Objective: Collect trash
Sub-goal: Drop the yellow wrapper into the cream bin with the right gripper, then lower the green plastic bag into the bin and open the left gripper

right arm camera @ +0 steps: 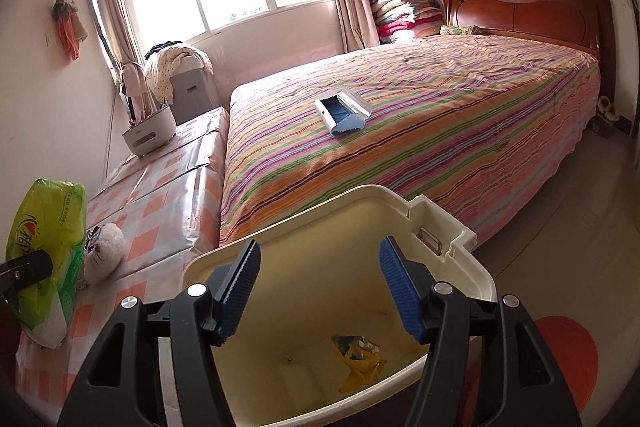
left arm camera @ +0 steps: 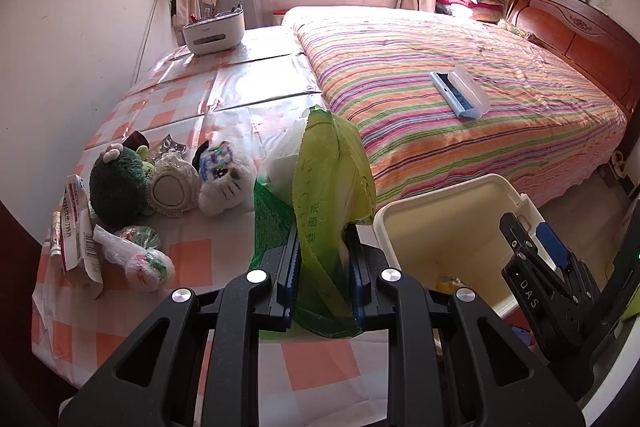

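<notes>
My left gripper (left arm camera: 322, 259) is shut on a green plastic tissue pack (left arm camera: 324, 187) and holds it upright above the checked table, just left of the cream trash bin (left arm camera: 440, 227). The pack also shows at the left of the right wrist view (right arm camera: 48, 247). My right gripper (right arm camera: 320, 291) is open and empty, hovering over the open bin (right arm camera: 280, 231). A crumpled yellow wrapper (right arm camera: 358, 359) lies on the bin's floor. The right gripper also shows in the left wrist view (left arm camera: 536, 251) beside the bin.
On the checked table (left arm camera: 192, 259) lie a green plush (left arm camera: 116, 183), a white plush (left arm camera: 224, 179), a round lace mirror (left arm camera: 170, 191), a medicine box (left arm camera: 80, 227) and knotted clear bags (left arm camera: 140, 259). A striped bed (left arm camera: 460, 99) carries a blue-white case (left arm camera: 460, 95). A white organiser (left arm camera: 214, 31) stands far back.
</notes>
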Available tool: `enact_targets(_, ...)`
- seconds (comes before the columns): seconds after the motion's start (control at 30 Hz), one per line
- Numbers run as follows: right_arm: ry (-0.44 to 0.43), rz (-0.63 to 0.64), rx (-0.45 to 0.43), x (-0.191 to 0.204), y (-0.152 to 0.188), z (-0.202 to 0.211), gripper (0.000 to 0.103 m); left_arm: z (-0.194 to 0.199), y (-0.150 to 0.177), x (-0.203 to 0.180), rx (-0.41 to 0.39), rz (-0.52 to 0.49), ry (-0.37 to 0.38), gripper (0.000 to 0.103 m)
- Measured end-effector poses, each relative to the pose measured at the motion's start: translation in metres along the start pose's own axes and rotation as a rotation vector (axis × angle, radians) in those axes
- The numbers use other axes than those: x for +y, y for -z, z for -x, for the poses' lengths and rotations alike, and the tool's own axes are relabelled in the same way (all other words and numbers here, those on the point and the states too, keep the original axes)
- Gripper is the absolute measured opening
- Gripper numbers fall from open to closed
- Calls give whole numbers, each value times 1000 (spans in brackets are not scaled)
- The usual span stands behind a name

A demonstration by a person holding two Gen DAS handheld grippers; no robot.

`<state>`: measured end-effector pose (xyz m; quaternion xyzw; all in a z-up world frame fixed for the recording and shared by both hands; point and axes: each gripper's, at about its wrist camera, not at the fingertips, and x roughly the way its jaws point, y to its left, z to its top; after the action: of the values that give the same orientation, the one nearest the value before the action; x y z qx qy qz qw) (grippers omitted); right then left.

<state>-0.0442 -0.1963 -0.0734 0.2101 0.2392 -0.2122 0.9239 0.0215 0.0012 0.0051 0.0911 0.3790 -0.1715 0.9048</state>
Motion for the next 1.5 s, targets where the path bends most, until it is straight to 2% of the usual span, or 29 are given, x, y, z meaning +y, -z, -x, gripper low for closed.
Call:
enact_targets(0.2,21,-68,-57,-15,-9,12,60,-7,-4,-17,8,-39,40,20)
enact_targets(0.37,64,-144,-172,-34,-19,31,60,-19,-6,-37,22,-76,94,20)
enact_targets(0.5,85,-216,-237,-49,-22,44,60,-35,-7,-55,70,-103,148,20)
enact_targets(0.63,103,-234,-284,-54,-22,53,60,-51,-6,-72,123,-127,194,21)
enact_targets(0.77,109,-256,-309,-59,-23,59,65,-58,-6,-90,134,-164,208,25)
enact_targets(0.83,111,-260,-311,-59,-23,60,65,-59,-6,-100,127,-192,205,32)
enact_targets(0.93,111,-265,-319,-59,-22,62,65,-61,-6,-108,119,-212,211,51)
enact_targets(0.97,113,-265,-323,-59,-23,63,65,-61,-6,-110,110,-216,208,63)
enact_targets(1.0,112,-265,-324,-60,-23,63,65,-60,-6,-111,99,-221,206,70)
enact_targets(1.07,110,-262,-325,-59,-23,63,65,-58,-6,-113,84,-230,203,75)
enact_targets(1.23,97,-245,-327,-53,-22,63,65,-53,-9,-97,61,-192,191,75)
enact_targets(1.5,33,-178,-308,-22,-19,59,66,-38,-8,-29,16,-57,108,77)
